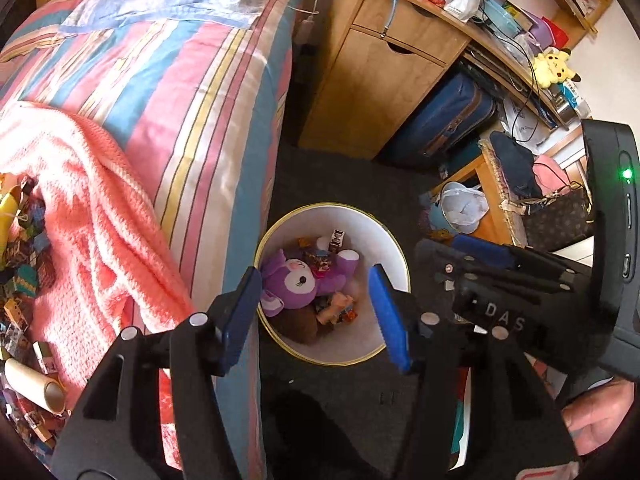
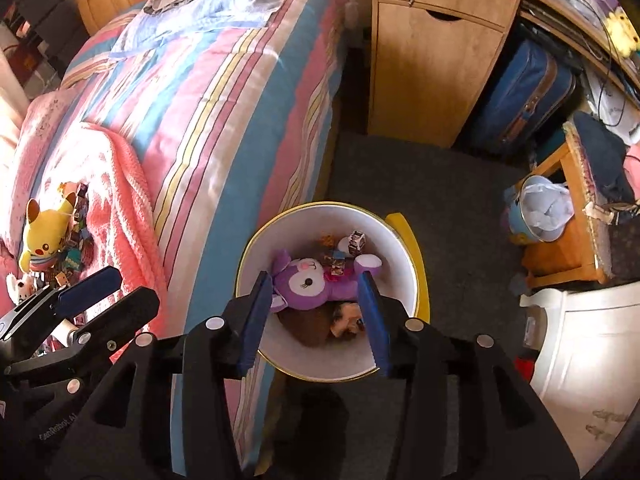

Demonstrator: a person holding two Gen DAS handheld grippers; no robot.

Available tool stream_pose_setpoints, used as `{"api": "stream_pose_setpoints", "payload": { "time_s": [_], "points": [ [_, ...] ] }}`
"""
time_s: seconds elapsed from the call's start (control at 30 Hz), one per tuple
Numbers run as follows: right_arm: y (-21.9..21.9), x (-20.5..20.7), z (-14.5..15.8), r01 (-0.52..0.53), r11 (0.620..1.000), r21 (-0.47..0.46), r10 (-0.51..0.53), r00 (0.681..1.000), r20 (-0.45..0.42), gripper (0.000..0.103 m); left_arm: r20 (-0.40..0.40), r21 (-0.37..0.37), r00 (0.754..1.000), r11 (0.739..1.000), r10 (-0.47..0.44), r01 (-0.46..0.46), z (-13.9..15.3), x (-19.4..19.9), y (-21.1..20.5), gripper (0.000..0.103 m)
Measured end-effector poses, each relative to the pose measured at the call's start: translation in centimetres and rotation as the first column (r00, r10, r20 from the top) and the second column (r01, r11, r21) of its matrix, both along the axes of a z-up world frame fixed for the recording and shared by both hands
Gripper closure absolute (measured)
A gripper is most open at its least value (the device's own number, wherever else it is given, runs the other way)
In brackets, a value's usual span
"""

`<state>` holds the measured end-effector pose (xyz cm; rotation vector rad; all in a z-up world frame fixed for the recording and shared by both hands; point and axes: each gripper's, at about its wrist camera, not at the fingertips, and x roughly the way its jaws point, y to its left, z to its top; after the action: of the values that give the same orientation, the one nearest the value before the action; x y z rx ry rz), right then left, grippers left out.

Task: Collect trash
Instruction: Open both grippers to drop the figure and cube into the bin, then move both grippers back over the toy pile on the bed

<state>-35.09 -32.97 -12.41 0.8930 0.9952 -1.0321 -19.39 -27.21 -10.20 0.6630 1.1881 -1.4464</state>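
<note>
A round white bin (image 1: 360, 224) (image 2: 396, 248) with a yellow rim stands on dark carpet beside the bed. Inside lie a purple plush (image 1: 296, 280) (image 2: 320, 280), a brown soft item and several small colourful boxes. My left gripper (image 1: 314, 280) hovers open above the bin, nothing between its blue pads. My right gripper (image 2: 316, 282) is open over the same bin and empty too. On the pink blanket lie more small boxes (image 1: 20, 280) (image 2: 76, 248), a cardboard tube (image 1: 36, 384) and a yellow plush (image 2: 44, 232).
The striped bed (image 1: 180, 100) fills the left side. A wooden desk cabinet (image 1: 372, 80), a blue suitcase (image 1: 448, 120), a small pail with a white bag (image 2: 540, 212) and a wooden stool (image 2: 568, 248) crowd the right. White furniture (image 2: 580, 340) is near right.
</note>
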Motion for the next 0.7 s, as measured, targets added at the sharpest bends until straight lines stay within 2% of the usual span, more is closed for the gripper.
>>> {"api": "stream_pose_setpoints", "payload": {
  "time_s": [0.2,0.33,0.43,0.53,0.7],
  "points": [
    [-0.3,0.9,0.4,-0.029,1.000,-0.012,0.029,1.000,-0.002,0.058,0.008,-0.006,0.999,0.999,0.040,-0.039,0.4,1.0,0.6,0.050],
    [-0.2,2.0,0.7,-0.053,0.998,-0.017,0.053,0.999,0.009,0.047,0.007,-0.011,0.996,0.996,0.087,-0.087,0.8,2.4,1.3,0.050],
    [0.2,3.9,1.3,-0.114,0.993,-0.037,0.114,0.994,0.000,0.040,0.016,-0.016,0.992,0.992,0.128,-0.128,1.0,3.5,2.2,0.050],
    [0.9,6.7,2.0,-0.200,0.978,-0.068,0.199,0.980,-0.018,0.040,0.028,-0.020,0.982,0.982,0.188,-0.187,1.3,5.2,3.4,0.050],
    [2.7,12.1,2.7,-0.350,0.932,-0.099,0.351,0.936,-0.012,0.040,0.045,-0.019,0.949,0.950,0.313,-0.313,1.6,8.9,6.4,0.050]
  ]
}}
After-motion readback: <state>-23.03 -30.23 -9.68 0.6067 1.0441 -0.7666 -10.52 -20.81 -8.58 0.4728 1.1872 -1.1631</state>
